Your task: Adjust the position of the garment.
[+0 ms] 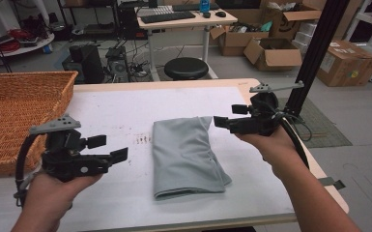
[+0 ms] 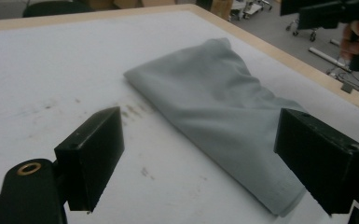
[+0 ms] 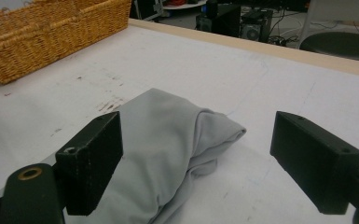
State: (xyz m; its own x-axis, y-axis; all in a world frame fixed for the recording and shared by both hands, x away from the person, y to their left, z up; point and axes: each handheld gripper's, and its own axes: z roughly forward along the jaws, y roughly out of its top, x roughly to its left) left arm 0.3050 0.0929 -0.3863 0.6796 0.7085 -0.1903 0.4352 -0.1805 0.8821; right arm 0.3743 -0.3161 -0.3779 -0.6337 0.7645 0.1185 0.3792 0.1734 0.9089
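Observation:
A grey folded cloth (image 1: 186, 154) lies flat on the white table top (image 1: 116, 108), with its bunched end toward the far side. My left gripper (image 1: 108, 148) hovers to the left of the cloth, open, nothing between its jaws. In the left gripper view the cloth (image 2: 214, 98) stretches ahead of the open left gripper (image 2: 200, 140). My right gripper (image 1: 229, 116) hangs just above the cloth's far right corner, open and apart from it. The right gripper view has the open right gripper (image 3: 196, 140) above the cloth's bunched end (image 3: 158, 135).
A wicker basket (image 1: 19, 106) stands on the table's left side, also in the right gripper view (image 3: 51, 32). A black upright post (image 1: 314, 53) rises at the table's far right corner. A black stool (image 1: 186, 67) and boxes sit on the floor beyond.

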